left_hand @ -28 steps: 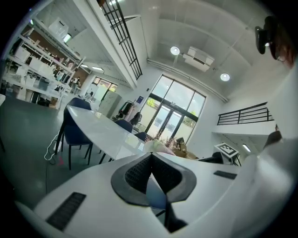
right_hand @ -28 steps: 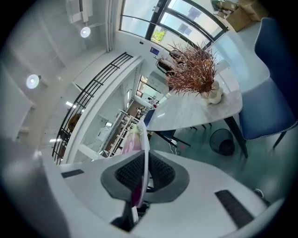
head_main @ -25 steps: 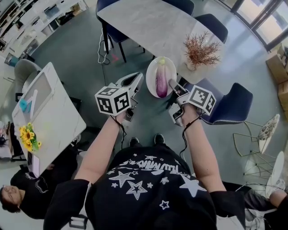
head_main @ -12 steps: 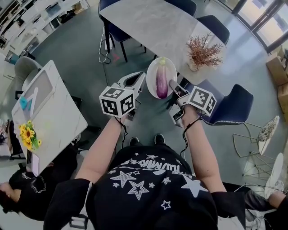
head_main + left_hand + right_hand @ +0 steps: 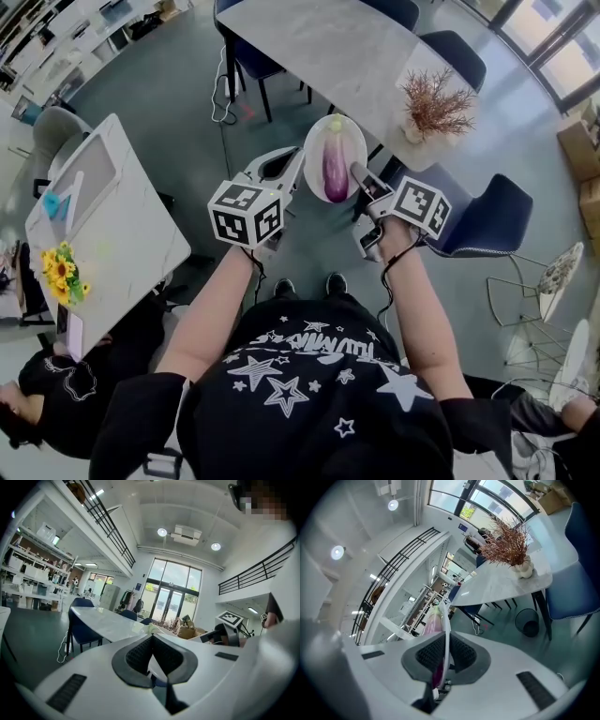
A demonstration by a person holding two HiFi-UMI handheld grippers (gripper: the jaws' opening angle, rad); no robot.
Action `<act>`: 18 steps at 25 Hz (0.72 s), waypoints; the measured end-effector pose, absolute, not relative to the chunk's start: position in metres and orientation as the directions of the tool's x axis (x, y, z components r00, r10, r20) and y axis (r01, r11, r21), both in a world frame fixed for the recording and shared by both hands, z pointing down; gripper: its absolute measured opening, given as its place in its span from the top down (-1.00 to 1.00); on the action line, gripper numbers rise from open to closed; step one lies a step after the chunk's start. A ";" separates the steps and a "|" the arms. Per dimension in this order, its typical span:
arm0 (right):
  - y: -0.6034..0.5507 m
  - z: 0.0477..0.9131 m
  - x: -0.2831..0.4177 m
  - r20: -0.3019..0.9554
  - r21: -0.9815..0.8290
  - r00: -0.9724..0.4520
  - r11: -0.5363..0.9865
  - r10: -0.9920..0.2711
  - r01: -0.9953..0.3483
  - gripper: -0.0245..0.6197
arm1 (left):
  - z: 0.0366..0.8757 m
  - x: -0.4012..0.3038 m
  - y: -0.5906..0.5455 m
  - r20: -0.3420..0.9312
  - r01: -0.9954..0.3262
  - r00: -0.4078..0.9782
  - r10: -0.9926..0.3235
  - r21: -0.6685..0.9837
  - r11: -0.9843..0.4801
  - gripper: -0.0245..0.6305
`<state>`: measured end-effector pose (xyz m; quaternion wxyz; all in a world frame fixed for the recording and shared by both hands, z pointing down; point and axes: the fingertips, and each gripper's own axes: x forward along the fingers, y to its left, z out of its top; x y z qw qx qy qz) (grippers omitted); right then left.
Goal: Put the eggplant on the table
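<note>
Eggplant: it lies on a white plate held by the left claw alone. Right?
No: both claws hold the plate. The right gripper view shows the right claw shut on its rim beside the eggplant; the left claw grips the opposite rim.

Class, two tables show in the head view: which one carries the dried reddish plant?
The grey marble table ahead, beyond the plate with the eggplant. The white table on the left holds yellow sunflowers instead.
</note>
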<state>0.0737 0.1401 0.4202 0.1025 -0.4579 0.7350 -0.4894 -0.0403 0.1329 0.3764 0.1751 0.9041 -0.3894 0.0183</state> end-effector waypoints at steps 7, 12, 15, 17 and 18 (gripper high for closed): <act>0.144 0.429 0.049 0.306 -0.819 -0.554 0.082 -0.774 -0.568 0.85 | 0.377 -0.066 0.138 0.163 -0.719 0.690 -0.706 0.265 -0.642 0.90; 0.144 0.431 0.039 0.309 -0.821 -0.547 0.073 -0.778 -0.567 0.85 | 0.381 -0.082 0.137 0.162 -0.726 0.681 -0.714 0.276 -0.630 0.90; 0.148 0.432 0.035 0.317 -0.820 -0.544 0.064 -0.777 -0.569 0.85 | 0.381 -0.088 0.139 0.160 -0.729 0.678 -0.718 0.278 -0.626 0.90; 0.148 0.431 0.033 0.314 -0.821 -0.540 0.063 -0.781 -0.568 0.85 | 0.382 -0.091 0.139 0.157 -0.728 0.678 -0.719 0.285 -0.624 0.90; 0.148 0.430 0.032 0.312 -0.822 -0.540 0.063 -0.782 -0.566 0.85 | 0.382 -0.092 0.139 0.156 -0.726 0.678 -0.718 0.290 -0.623 0.90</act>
